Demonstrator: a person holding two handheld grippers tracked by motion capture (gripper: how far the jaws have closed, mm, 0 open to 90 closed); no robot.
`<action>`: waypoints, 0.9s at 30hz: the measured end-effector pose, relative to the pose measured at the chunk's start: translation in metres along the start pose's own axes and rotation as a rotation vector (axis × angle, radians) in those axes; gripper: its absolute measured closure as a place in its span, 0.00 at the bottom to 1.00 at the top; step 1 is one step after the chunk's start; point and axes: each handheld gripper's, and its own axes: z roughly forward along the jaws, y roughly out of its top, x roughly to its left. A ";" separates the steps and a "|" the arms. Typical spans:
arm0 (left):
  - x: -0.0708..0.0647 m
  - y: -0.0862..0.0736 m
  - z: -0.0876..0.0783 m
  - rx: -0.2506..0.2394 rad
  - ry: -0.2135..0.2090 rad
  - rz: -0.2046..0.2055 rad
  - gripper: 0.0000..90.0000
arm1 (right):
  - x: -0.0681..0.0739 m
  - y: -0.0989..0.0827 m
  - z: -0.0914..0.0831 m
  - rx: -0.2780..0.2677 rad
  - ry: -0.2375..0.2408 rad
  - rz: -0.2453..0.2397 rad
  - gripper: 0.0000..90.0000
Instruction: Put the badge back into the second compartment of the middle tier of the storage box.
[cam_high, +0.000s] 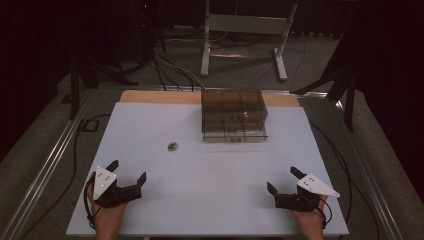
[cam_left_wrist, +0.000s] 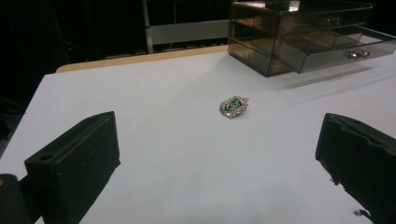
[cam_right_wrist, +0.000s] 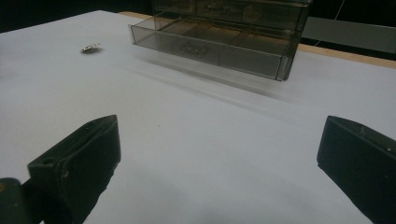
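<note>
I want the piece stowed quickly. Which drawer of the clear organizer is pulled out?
The bottom drawer of the organizer: it juts forward past the front, while the drawers above sit flush.

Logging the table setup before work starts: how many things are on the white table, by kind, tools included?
Brooch: 1
Clear drawer organizer, bottom drawer pulled out: 1
Tools, left tool and right tool, both open and empty: 2
Total: 4

high view looks down from above – both claw views sit low, sharing the drawer box.
</note>
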 end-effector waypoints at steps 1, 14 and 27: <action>0.000 0.000 0.000 0.000 0.000 0.000 0.01 | 0.000 0.000 0.000 -0.001 -0.001 0.001 0.00; 0.004 0.001 -0.002 0.015 -0.005 -0.025 0.01 | -0.001 0.000 -0.001 -0.008 -0.008 -0.001 0.00; 0.002 0.012 0.000 0.030 -0.053 -0.016 0.01 | -0.001 0.000 -0.004 -0.023 -0.024 0.002 0.00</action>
